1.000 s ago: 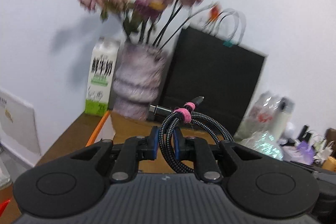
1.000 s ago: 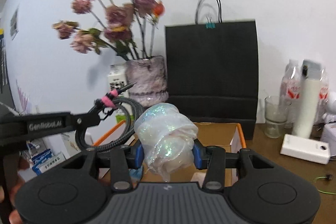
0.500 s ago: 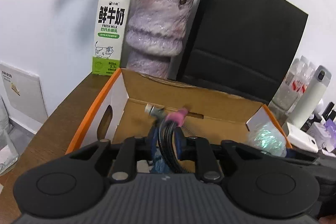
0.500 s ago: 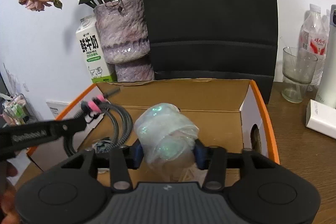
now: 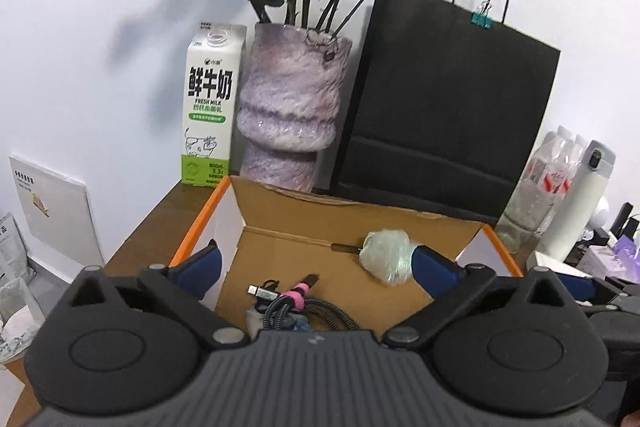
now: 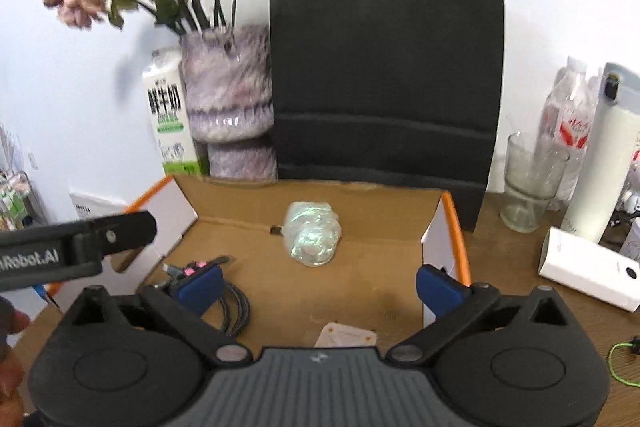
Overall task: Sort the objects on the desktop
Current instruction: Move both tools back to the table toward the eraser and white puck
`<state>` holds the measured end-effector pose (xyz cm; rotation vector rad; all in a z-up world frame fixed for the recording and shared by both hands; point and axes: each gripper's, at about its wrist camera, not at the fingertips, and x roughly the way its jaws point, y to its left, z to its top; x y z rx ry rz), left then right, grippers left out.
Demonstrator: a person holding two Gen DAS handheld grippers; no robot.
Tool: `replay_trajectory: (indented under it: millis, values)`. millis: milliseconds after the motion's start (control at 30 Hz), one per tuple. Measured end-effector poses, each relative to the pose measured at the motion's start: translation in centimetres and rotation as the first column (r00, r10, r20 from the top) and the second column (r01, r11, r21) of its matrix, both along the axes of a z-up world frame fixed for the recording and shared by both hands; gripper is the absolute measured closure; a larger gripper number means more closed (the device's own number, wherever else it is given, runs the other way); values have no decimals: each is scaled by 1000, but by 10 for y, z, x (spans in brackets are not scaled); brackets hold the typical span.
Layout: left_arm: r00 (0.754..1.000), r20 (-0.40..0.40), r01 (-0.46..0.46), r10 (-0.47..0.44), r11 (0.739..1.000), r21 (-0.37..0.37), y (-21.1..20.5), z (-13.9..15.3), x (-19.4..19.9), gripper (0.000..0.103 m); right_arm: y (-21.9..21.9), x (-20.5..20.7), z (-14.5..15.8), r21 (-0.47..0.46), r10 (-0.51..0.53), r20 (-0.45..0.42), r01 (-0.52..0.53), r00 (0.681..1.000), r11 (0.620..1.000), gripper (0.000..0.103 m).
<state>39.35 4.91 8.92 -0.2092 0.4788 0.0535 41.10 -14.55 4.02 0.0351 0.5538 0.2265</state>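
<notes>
Two wrist views over an open cardboard box [image 5: 352,223] with orange-edged flaps, standing on a brown wooden tabletop [image 6: 516,259].

Left tongs [image 5: 316,267] spread as wide as they go, blue pads far apart, nothing between them. Jaws have just been opening; a second ago clamped on a coiled braided cable [image 5: 304,307] with a pink tie, held up in front of the vase. Cable now lying loose on the box floor, at the near left.

Right tongs [image 6: 318,283] likewise wide apart and empty, jaws just opened. A second ago squeezing an iridescent crumpled plastic bundle [image 6: 314,233]; half a second ago already lowered over the box. Bundle now resting free in the box, towards the back wall, well apart from the cable.

Small pale card [image 6: 346,337] on the box floor near the right tongs, purpose unclear.

Behind the box: milk carton [image 5: 210,107], fuzzy purple vase [image 5: 288,107] of dried roses, black paper bag [image 6: 384,67]. To the right on the tabletop: empty glass [image 6: 528,183], white flask [image 6: 604,155], white power bank [image 6: 588,275], plastic bottles, green wire at the edge.

Likely meaning: both items delivered and released, this pair done. Probable next step, pulling both tongs back and reaching for whatever loose clutter remains to the right.
</notes>
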Motion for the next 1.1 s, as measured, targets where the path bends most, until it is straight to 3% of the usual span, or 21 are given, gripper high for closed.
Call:
replay_trajectory:
  millis: [167,300,433,533,833,1100]
  values:
    - [999,47,4,-3,1000,-9,0,14,-15,0,-5,-13,14,9,8,41,-8,999,1000,0]
    - [989,150,1,4,999,-35,13,31,-45,0,-18,-39,24,13,29,87,-30,996,999,0]
    - [980,200,-16,18,1000,-13,32,40,-76,0,-48,-70,29,1,16,132,-16,991,1000,0]
    - [978,207,-34,29,999,19,47,37,-98,0,-70,-93,25,-48,-12,115,17,993,999,0]
    - [997,61,-63,55,988,140,75,-9,-145,0,-120,-147,-17,-116,-109,-3,108,994,987,0]
    - [994,-75,-74,83,991,110,92,-56,-173,0,-149,-184,-47,-139,-209,-55,200,976,970,0]
